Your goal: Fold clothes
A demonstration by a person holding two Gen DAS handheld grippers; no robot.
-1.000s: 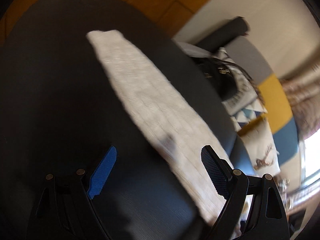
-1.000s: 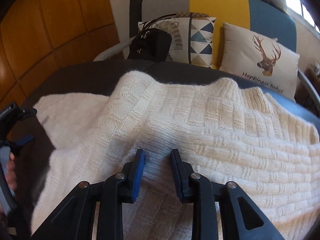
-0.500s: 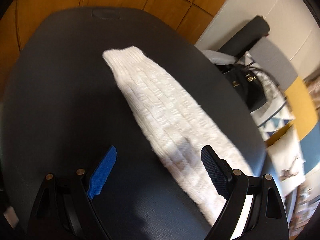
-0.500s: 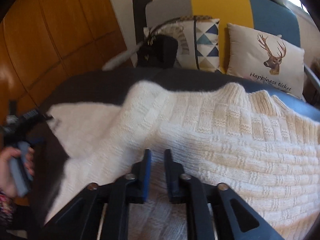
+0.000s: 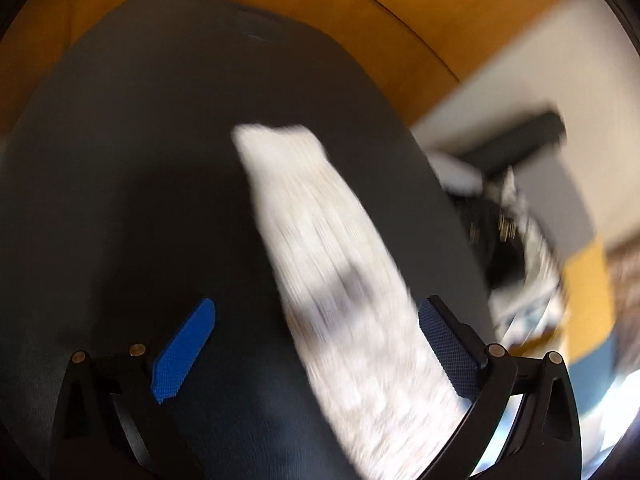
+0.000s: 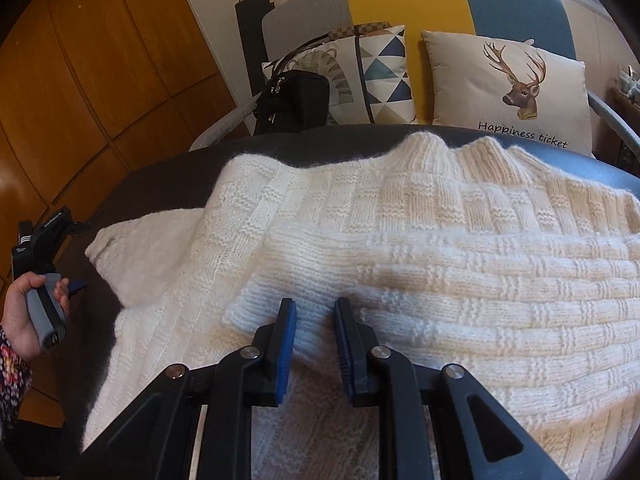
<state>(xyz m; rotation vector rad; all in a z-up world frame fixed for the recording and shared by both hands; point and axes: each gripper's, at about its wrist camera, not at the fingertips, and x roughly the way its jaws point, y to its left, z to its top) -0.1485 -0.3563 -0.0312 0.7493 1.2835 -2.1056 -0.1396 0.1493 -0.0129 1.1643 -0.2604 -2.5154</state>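
Note:
A white knit sweater (image 6: 440, 240) lies spread on the dark table (image 6: 160, 168). One sleeve is folded across its body, and my right gripper (image 6: 315, 320) is shut on that sleeve's cuff (image 6: 260, 304); its jaws are opening slightly, with knit filling the gap. In the blurred left wrist view the other sleeve (image 5: 320, 220) stretches away over the table (image 5: 120, 160). My left gripper (image 5: 316, 308) hovers over it with jaws opening wide, the sleeve below the gap and close to the right finger, untouched. A hand (image 6: 24, 312) holds the left gripper's handle at the far left.
Behind the table stands a sofa (image 6: 500, 0) with a black handbag (image 6: 292, 100), a triangle-pattern cushion (image 6: 384, 76) and a deer cushion (image 6: 508, 88). Wooden wall panels (image 6: 80, 80) run along the left. The table's far edge curves round in the left wrist view.
The left gripper's jaws have widened and it has swung, so the sleeve now runs down between its fingers. The right gripper's fingers have narrowed on the cuff and shifted over the sweater.

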